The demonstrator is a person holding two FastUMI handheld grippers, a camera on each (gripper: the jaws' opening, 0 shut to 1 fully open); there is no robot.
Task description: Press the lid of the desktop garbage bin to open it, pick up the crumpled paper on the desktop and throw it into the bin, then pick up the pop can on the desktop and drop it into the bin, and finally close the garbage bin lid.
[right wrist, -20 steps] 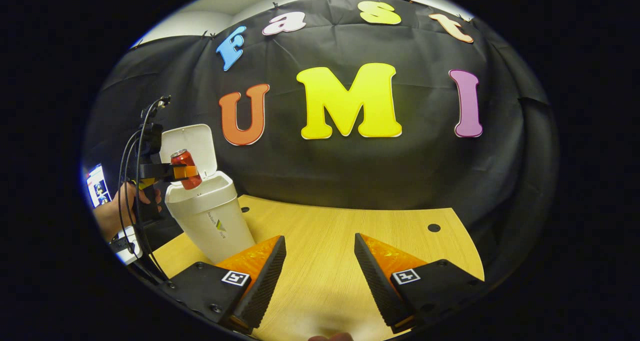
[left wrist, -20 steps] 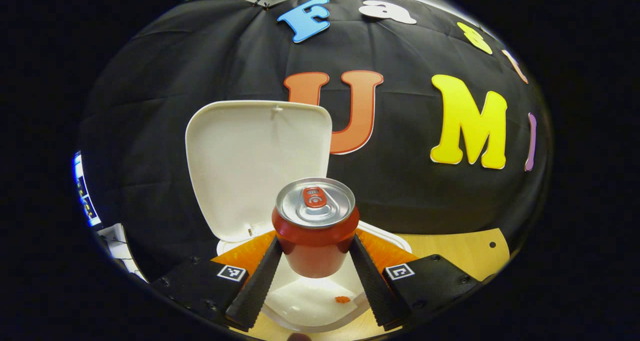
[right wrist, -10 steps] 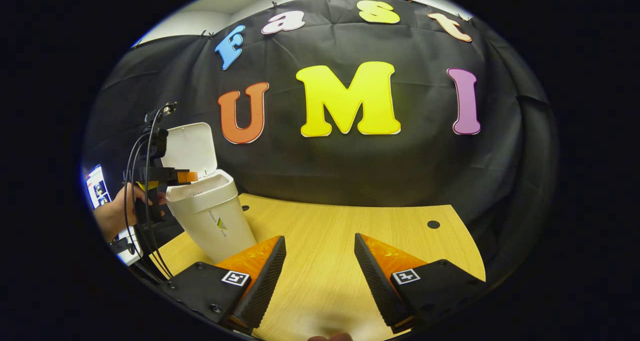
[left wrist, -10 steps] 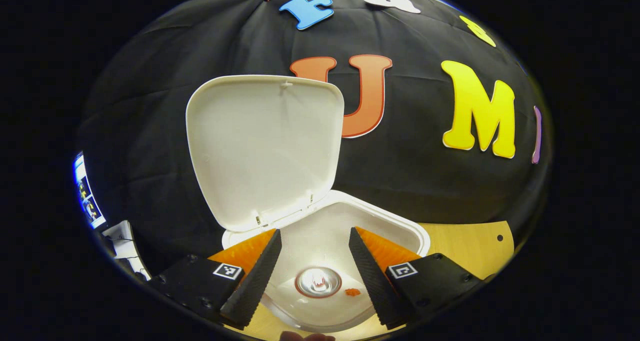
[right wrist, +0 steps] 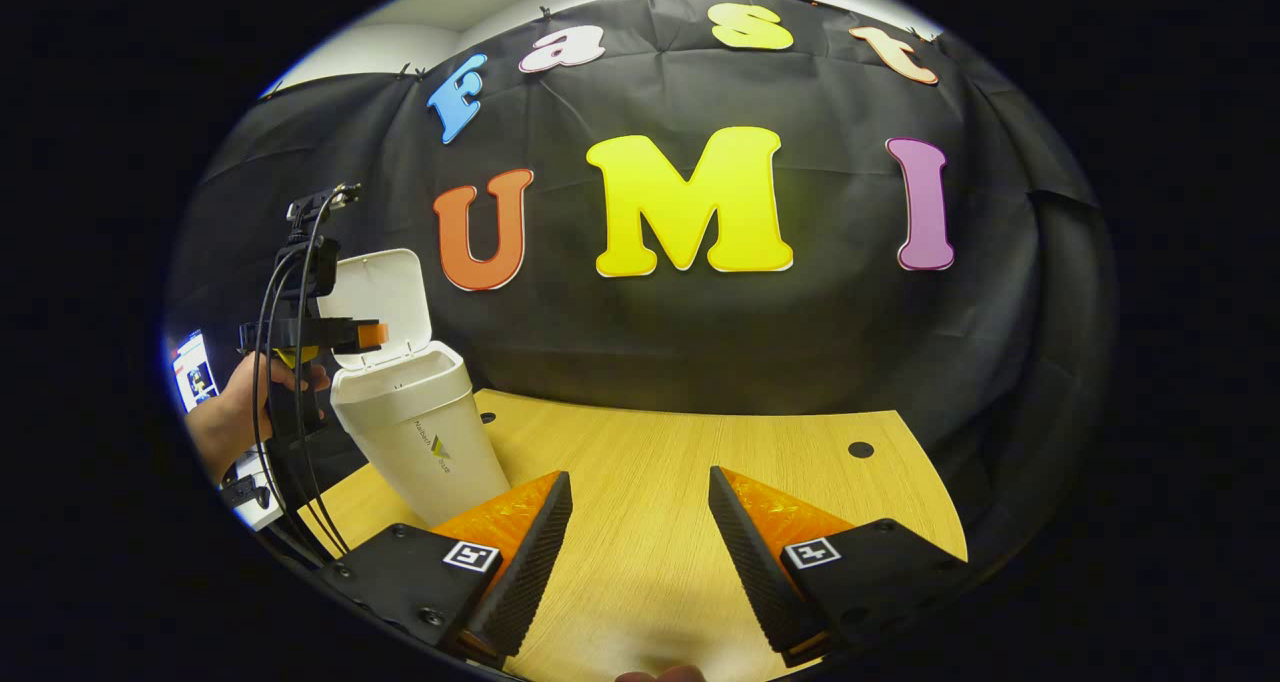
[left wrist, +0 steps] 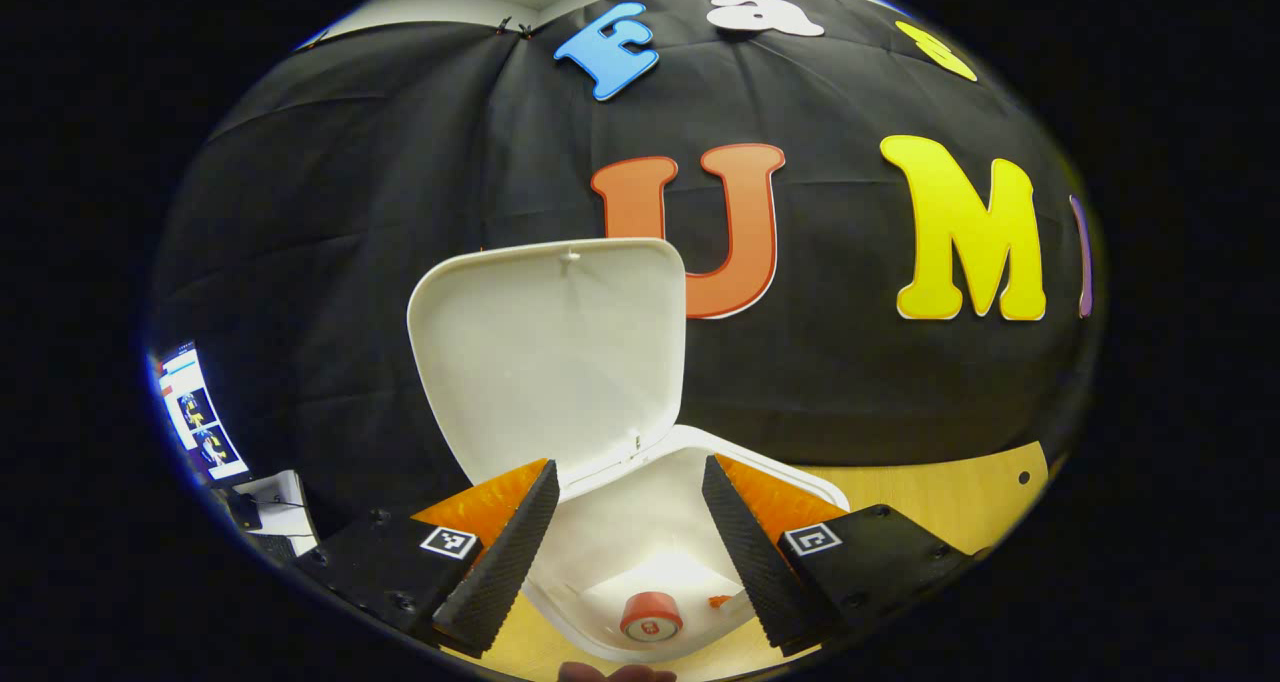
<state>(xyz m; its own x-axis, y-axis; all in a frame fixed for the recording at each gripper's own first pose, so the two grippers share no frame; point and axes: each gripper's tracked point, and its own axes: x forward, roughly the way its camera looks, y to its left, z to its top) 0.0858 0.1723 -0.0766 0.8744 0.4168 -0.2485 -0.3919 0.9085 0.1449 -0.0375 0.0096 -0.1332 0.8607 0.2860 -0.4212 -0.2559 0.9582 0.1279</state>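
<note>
The white desktop bin [left wrist: 800, 482] stands with its lid [left wrist: 555, 352] raised upright. Down inside it lies the red pop can [left wrist: 651, 617], top end facing up. My left gripper [left wrist: 630, 542] hangs open just above the bin's mouth, nothing between its fingers. In the right gripper view the same bin [right wrist: 420, 442] stands at the left of the wooden table [right wrist: 700, 502], lid [right wrist: 385, 297] up, with the left gripper [right wrist: 362, 335] and the hand [right wrist: 240, 402] holding it beside the rim. My right gripper [right wrist: 635, 537] is open over the bare tabletop.
A small orange scrap [left wrist: 718, 600] lies in the bin next to the can. A lit screen [left wrist: 195, 422] sits off the table's left edge. Cables [right wrist: 290, 442] hang from the left gripper. The table has small round holes [right wrist: 860, 450] near its far edge.
The can has left my left gripper and dropped into the bin. The left gripper has since drawn back and risen a little from the bin's mouth. The right gripper has stayed still.
</note>
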